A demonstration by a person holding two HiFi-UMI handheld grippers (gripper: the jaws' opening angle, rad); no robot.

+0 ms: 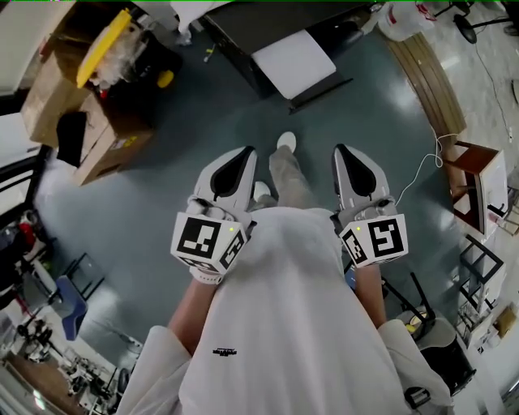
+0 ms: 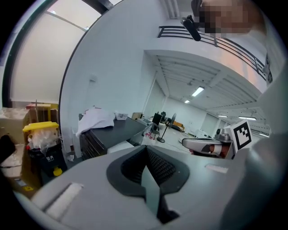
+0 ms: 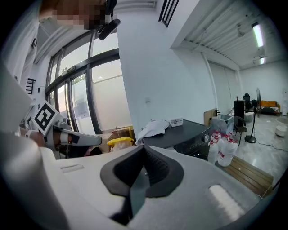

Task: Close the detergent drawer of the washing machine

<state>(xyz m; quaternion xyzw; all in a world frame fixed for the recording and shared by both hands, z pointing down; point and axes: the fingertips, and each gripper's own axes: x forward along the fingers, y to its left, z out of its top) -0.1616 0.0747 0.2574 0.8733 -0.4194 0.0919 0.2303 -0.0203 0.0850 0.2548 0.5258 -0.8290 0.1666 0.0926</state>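
The person stands in the middle of the grey floor (image 1: pixel 186 162) with both claws held out level in front of a white shirt, side by side and a little apart. The left claw (image 1: pixel 245 154) is clenched, its two dark ribbed pads pressed flat together with nothing between them. The right claw (image 1: pixel 341 151) is clenched the same way and also holds nothing. Each carries its marker cube at the back, close to the person's hands.

The washing machine (image 1: pixel 259 20) sits well ahead of both claws, across open floor, nowhere near touching either. It is a dark, boxy unit with a flat top. From the right claw (image 3: pixel 143 150) it lies ahead and slightly to the right, with a round knob showing on its front face. From the left claw (image 2: pixel 146 150) it lies ahead and to the left. A crumpled white cloth (image 3: pixel 155 128) lies on its top, with a small pale box (image 3: pixel 176 121) just beside the cloth. The detergent drawer is too small to make out, so whether it is out or in cannot be told.

A white panel (image 1: pixel 293 62) lies low in front of the machine. Cardboard boxes (image 1: pixel 77 121) and a yellow lid (image 1: pixel 104 47) stand far off to the left claw's left. White jugs (image 3: pixel 223 144) and wooden slats (image 3: pixel 249 176) stand to the right claw's right.
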